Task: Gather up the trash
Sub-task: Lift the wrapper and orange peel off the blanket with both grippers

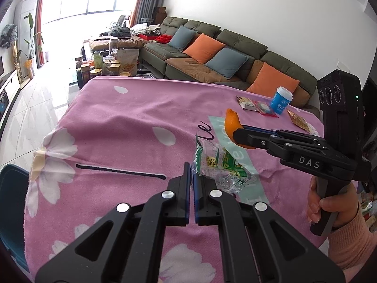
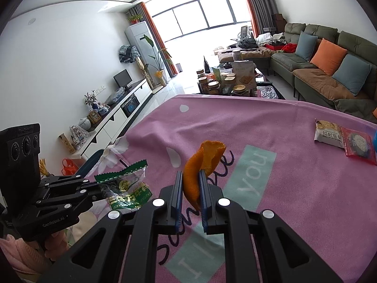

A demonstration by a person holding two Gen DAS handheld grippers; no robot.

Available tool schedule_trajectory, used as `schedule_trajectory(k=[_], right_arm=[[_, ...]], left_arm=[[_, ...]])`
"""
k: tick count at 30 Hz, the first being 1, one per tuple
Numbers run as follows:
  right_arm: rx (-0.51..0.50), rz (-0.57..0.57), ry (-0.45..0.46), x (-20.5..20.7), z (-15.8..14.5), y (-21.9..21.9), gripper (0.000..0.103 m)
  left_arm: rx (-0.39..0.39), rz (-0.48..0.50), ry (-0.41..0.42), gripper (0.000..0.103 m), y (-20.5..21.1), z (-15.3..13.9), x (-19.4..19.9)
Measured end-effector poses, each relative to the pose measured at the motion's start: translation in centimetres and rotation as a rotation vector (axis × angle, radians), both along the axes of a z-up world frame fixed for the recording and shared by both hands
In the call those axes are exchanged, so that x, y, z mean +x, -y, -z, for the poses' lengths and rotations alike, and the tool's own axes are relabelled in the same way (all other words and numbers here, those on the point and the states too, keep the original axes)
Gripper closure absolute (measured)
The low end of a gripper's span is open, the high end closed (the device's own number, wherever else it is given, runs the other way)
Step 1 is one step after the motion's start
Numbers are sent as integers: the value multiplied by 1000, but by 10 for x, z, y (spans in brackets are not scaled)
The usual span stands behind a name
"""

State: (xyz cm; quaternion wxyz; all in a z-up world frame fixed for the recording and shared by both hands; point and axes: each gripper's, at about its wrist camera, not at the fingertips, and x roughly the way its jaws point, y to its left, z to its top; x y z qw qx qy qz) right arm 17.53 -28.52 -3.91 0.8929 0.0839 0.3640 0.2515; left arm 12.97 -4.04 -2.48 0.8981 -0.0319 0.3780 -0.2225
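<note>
My left gripper (image 1: 191, 172) is shut on the edge of a clear and green plastic wrapper (image 1: 219, 167), held above the pink tablecloth (image 1: 117, 122). The wrapper also shows in the right wrist view (image 2: 124, 186), pinched by the left gripper (image 2: 100, 187). My right gripper (image 2: 191, 179) is shut on an orange peel (image 2: 202, 162) and holds it above the cloth. In the left wrist view the right gripper (image 1: 235, 135) grips the peel (image 1: 231, 123) to the right of the wrapper.
More wrappers (image 1: 256, 106), a blue and white cup (image 1: 281, 100) and a gold packet (image 1: 299, 120) lie at the table's far right. The snack packets also show in the right wrist view (image 2: 329, 133). A teal chair (image 1: 11, 202) stands at the left edge. A sofa (image 1: 212, 54) is behind.
</note>
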Motion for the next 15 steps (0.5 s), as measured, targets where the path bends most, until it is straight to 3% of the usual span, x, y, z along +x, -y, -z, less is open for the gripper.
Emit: schedule_trajectory(k=[15], right_arm=[[19, -68, 2, -18, 0, -34, 91]], left_arm=[[-13, -88, 16, 100, -52, -8, -32]])
